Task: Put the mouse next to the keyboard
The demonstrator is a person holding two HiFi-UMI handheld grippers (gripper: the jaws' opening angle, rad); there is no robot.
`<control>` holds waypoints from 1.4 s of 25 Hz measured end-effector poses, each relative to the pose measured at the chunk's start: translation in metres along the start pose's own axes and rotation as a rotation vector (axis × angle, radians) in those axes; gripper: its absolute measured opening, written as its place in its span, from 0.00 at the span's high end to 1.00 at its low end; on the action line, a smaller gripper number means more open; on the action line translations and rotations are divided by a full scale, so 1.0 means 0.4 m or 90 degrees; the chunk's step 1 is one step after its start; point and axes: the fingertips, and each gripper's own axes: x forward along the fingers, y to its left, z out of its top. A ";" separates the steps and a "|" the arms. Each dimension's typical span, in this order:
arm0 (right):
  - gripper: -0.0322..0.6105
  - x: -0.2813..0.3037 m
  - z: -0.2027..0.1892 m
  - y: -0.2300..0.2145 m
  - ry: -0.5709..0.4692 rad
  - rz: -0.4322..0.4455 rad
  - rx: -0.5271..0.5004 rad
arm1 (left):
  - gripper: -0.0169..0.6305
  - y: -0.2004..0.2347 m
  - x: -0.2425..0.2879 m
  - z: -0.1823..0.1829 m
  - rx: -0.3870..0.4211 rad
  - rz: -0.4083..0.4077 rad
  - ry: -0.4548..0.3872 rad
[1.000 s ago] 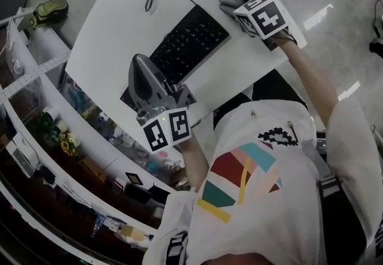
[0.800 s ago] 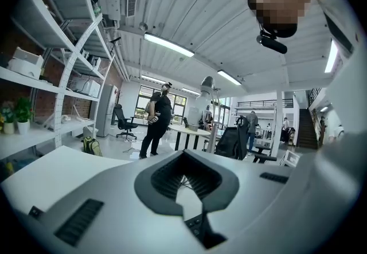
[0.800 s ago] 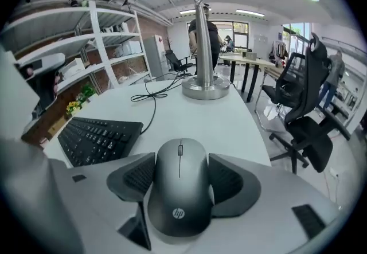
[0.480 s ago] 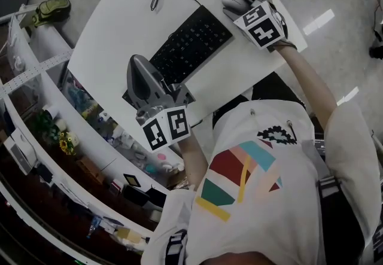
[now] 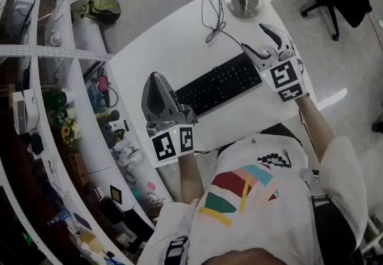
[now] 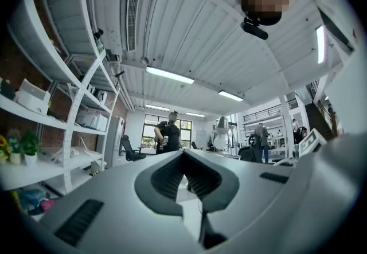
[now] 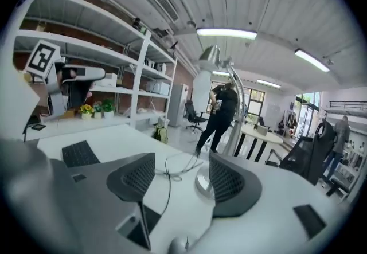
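White tabletop (image 5: 179, 54) carries the keyboard (image 5: 221, 84). Near its right end my right gripper (image 7: 182, 158) has its jaws wide apart, with only bare table between them. Just below them lies the mouse (image 7: 179, 244), untouched. Its cable (image 7: 168, 184) runs straight ahead toward the lamp base (image 7: 200, 182), so its long axis follows my jaws. My left gripper (image 6: 184, 154) is closed tip to tip, empty.

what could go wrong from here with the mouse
The thin black cable runs between the open jaws of the right gripper, so pulling back may snag it and drag the small grey mouse away from the black keyboard. Its tangled loop lies near the round metal stand base and might catch there.
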 end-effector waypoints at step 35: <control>0.48 0.032 0.412 0.346 -0.116 0.206 0.201 | 0.91 0.147 -0.014 0.144 -0.012 0.043 -0.023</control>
